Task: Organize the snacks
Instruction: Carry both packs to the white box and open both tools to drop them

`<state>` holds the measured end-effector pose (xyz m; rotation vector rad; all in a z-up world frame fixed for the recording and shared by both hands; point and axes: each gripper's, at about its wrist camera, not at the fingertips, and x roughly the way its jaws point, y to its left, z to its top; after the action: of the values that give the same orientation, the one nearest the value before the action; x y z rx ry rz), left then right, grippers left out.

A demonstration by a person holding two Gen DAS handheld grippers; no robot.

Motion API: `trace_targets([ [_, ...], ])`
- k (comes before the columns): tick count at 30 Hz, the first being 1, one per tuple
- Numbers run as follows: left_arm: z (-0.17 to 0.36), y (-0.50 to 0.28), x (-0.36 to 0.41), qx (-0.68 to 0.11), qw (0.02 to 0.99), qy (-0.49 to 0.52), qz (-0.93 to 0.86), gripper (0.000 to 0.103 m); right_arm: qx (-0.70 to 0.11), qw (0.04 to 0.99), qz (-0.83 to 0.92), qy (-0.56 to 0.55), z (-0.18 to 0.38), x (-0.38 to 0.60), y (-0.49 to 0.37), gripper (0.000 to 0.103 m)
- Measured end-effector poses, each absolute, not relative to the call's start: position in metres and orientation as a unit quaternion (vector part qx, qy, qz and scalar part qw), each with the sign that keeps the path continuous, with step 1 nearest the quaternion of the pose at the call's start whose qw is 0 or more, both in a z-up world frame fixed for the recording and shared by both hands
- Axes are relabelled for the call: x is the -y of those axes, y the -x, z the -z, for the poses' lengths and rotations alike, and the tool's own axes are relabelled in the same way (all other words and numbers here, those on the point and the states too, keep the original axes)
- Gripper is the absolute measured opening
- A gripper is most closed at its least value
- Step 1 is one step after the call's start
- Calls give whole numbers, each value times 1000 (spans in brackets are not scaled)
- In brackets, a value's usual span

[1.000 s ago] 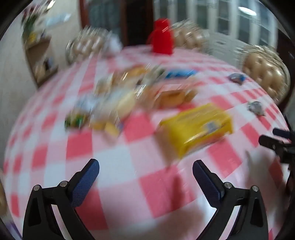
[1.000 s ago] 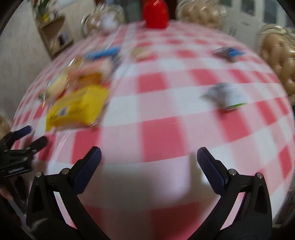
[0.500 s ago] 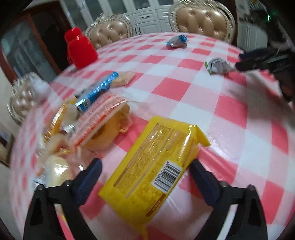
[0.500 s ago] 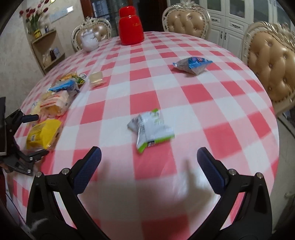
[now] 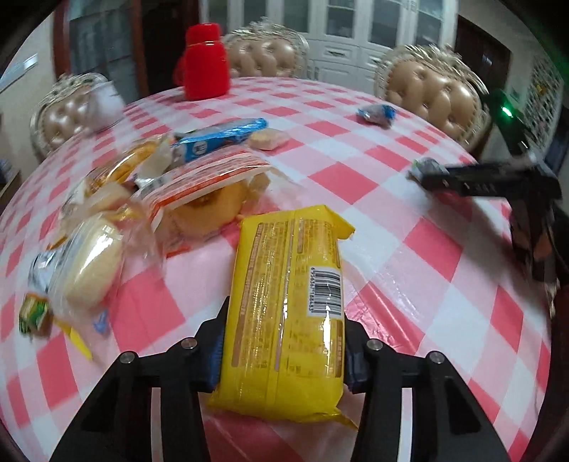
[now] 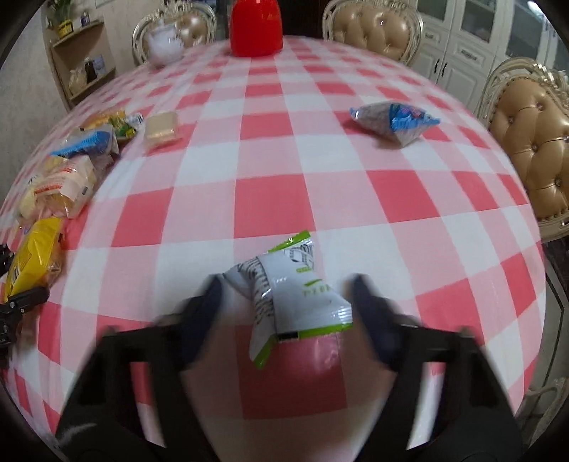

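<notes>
A yellow snack packet (image 5: 288,284) lies lengthwise on the red-and-white checked tablecloth (image 5: 409,213). My left gripper (image 5: 282,341) straddles its near half. The jaws are closing, and both blue pads (image 5: 213,355) touch the packet's long sides. In the right wrist view a white-and-green snack pouch (image 6: 295,298) lies flat between the motion-blurred fingers of my right gripper (image 6: 286,302). Those jaws are closing too, and thin gaps still show on both sides of the pouch. The right gripper (image 5: 434,179) also appears at the right of the left wrist view, over the pouch.
A heap of wrapped breads and cakes (image 5: 149,199) with a blue biscuit roll (image 5: 220,137) lies left of the yellow packet. A small tan cake (image 6: 161,129) and a blue-grey pouch (image 6: 391,121) lie apart. A red jug (image 6: 256,26) stands far back. Padded chairs (image 6: 533,149) ring the table.
Both grippers moved forward and down over their snacks and narrowed their jaws. The left now has the yellow packet between its pads. The right has come around the white-and-green pouch.
</notes>
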<state>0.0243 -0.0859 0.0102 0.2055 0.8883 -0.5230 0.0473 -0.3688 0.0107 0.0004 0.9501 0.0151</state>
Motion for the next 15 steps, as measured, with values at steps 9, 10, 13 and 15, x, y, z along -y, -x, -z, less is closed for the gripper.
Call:
trace_targets([
  [9, -19, -6, 55, -426, 886, 18, 181, 48, -378, 923, -62, -38, -32, 310, -2, 48],
  [10, -22, -2, 49, -426, 887, 29, 174, 48, -372, 924, -73, -49, -33, 299, 3, 48],
  [13, -31, 16, 35, -419, 894, 31, 158, 48, -359, 925, -105, -66, -37, 270, 15, 48],
  [15, -37, 31, 22, -413, 898, 29, 148, 48, -357, 922, -127, -72, -38, 250, 20, 48],
])
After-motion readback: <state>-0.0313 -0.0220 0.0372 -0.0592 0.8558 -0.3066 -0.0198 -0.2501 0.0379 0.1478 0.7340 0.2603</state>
